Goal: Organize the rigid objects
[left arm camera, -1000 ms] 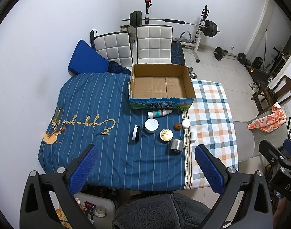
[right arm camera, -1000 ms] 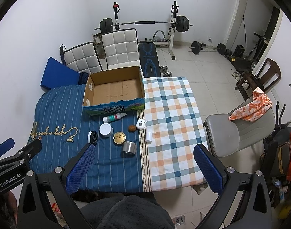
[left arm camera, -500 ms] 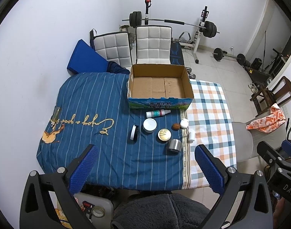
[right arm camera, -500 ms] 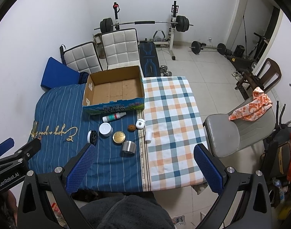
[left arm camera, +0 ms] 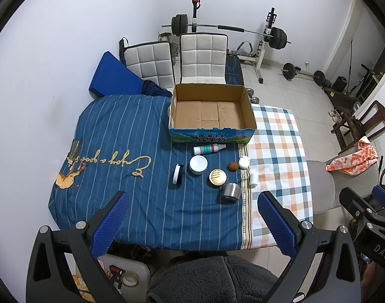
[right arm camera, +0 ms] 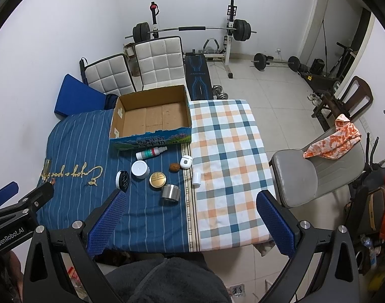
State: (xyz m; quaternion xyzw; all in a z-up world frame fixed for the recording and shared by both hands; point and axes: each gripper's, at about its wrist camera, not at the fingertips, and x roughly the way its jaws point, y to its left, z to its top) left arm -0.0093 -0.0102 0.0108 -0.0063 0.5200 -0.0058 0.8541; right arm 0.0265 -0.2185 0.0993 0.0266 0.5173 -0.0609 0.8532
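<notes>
Jaws both spread wide, nothing held; table w/ blue-striped + plaid cloth, gym room.

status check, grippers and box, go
Left gripper open, right gripper open, both holding nothing. Cardboard box empty. Small items loose on table; silver tin nearest.

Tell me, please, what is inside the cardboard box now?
The cardboard box shows only its bare brown bottom flaps; no object lies inside. The strip just behind its front wall is hidden.

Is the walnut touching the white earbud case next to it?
Apart. The right wrist view shows a thin strip of blue cloth between the walnut and the white earbud case.
</notes>
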